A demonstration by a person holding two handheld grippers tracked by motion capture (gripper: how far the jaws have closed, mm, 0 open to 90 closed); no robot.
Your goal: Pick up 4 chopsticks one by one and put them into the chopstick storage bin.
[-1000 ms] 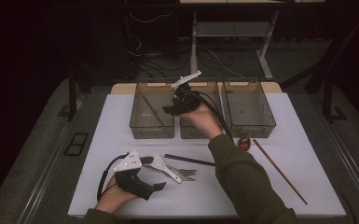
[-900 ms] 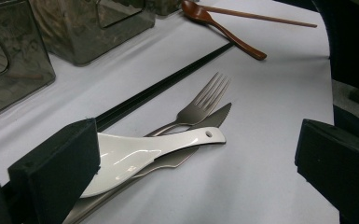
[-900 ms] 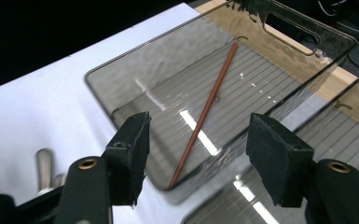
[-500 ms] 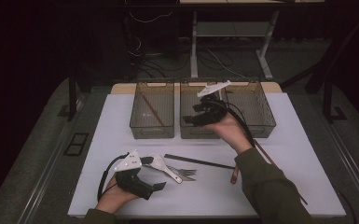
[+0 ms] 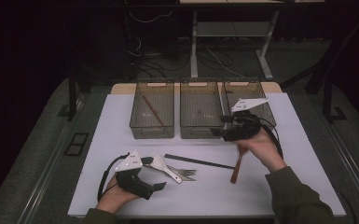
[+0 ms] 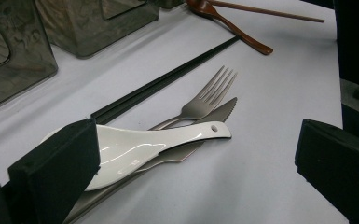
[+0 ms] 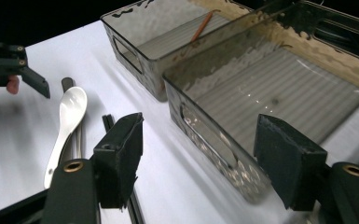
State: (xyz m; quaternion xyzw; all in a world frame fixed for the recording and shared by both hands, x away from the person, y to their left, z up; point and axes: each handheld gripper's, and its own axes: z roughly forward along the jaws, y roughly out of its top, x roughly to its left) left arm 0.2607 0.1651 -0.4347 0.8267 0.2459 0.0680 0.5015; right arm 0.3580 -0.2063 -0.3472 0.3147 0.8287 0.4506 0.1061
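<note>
— Any writing you can read?
— None shows on the bins or cutlery.
— Where's your spoon point(image 6: 135, 151)?
— On the surface by your left gripper point(image 5: 155, 173), across the fork point(image 6: 205, 100) and knife point(image 6: 221, 111), handle towards the chopsticks point(image 5: 198, 161). Left jaws apart, empty. Right gripper point(image 5: 218, 126) — jaws have just been opening, nothing between them.

1. Left gripper point(image 5: 161, 186): black body, white three-cornered plate on top, a black cable looping behind it.
2. Right gripper point(image 5: 213, 132): black body, white three-cornered plate, black cable trailing along the wrist.
3. Jaws: blocky matte-black pads; brass-coloured screw eyelets on the right pair.
4. Sleeve point(image 5: 300, 198): olive green, long.
</note>
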